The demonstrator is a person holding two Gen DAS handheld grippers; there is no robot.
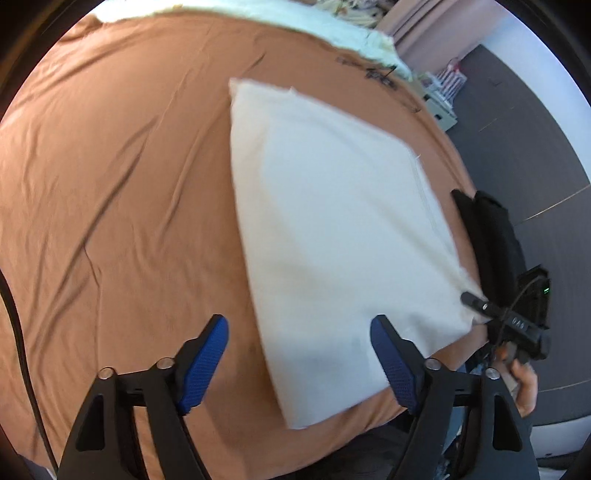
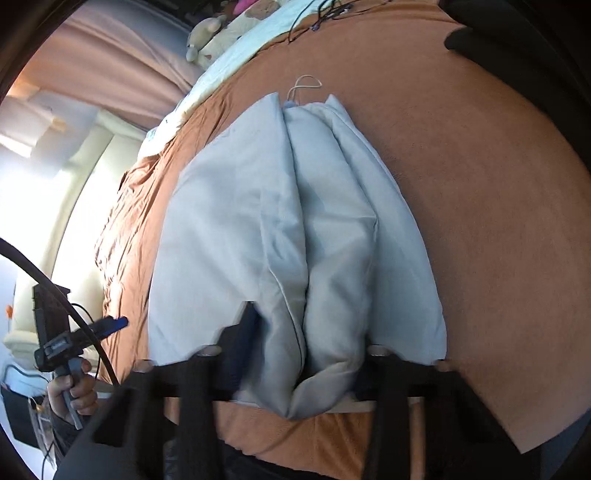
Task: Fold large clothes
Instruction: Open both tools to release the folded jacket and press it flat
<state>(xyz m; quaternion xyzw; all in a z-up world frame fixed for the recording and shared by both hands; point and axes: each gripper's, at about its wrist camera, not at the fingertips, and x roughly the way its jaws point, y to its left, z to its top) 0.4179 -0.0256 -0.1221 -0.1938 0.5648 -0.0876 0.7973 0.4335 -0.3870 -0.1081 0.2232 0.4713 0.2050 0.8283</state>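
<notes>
A pale folded garment (image 1: 332, 221) lies flat on the brown bedsheet (image 1: 110, 184). My left gripper (image 1: 299, 321) hovers over its near left edge, open, blue pads (image 1: 203, 362) wide apart with nothing between them. My right gripper (image 1: 471, 299) sits at the garment's near right corner. In the right wrist view the garment (image 2: 258, 221) shows long lengthwise folds, and its near end bunches up between the blurred fingers of the right gripper (image 2: 306, 332), which is shut on it. The left gripper (image 2: 110, 325) appears at the left, held by a hand (image 2: 74, 391).
A white blanket (image 1: 258, 14) and a plush toy (image 2: 207, 37) lie at the bed's far end, with thin cables (image 2: 325, 14) nearby. Something black (image 1: 491, 229) rests at the bed's right edge beside grey floor (image 1: 535, 147). A black cable (image 1: 14, 314) hangs left.
</notes>
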